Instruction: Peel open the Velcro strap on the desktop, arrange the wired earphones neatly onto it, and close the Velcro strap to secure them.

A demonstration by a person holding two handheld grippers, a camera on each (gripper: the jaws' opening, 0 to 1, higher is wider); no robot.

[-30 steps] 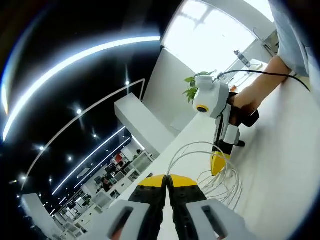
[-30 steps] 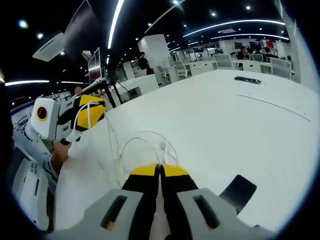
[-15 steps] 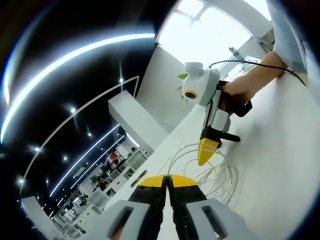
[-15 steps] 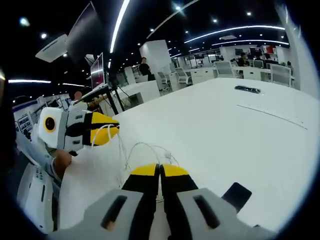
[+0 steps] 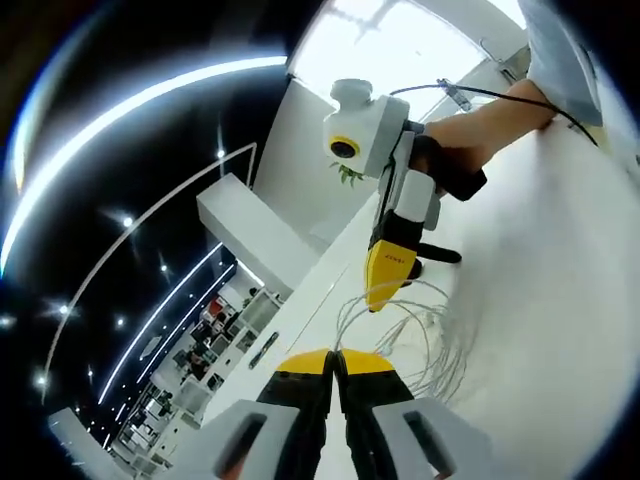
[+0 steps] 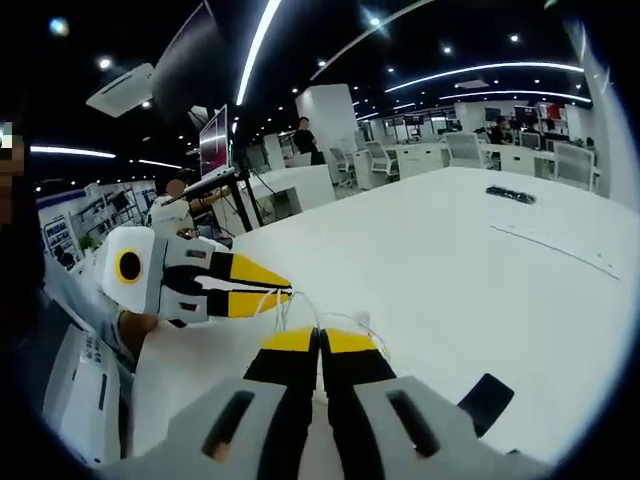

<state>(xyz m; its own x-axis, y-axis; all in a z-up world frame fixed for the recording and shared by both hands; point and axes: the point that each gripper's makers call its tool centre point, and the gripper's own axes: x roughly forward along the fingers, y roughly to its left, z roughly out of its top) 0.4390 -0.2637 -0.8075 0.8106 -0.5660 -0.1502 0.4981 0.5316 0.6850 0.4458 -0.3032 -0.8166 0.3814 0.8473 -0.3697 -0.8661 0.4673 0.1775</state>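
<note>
The white wired earphones (image 5: 428,335) lie in loose loops on the white desk (image 5: 560,300), and their cable rises to both grippers. My left gripper (image 5: 335,358) is shut, with a strand running into its yellow tips. It also enters the right gripper view from the left as the left gripper (image 6: 285,292), the earphone cable (image 6: 335,320) draped at its tips. My right gripper (image 6: 320,340) is shut, and the cable meets its tips. Seen from the left gripper view, the right gripper (image 5: 383,292) hangs over the loops in a person's hand (image 5: 455,165). The black Velcro strap (image 6: 487,400) lies flat at lower right.
A small black object (image 6: 515,195) and a thin line (image 6: 555,245) lie far out on the desk. Office desks, chairs and people stand beyond the far edge. A person's sleeve (image 5: 565,60) is at the upper right, with a green plant (image 5: 350,175) behind.
Both grippers have risen off the desk and drawn closer together, with the cable loops pulled up between them. Both stay shut.
</note>
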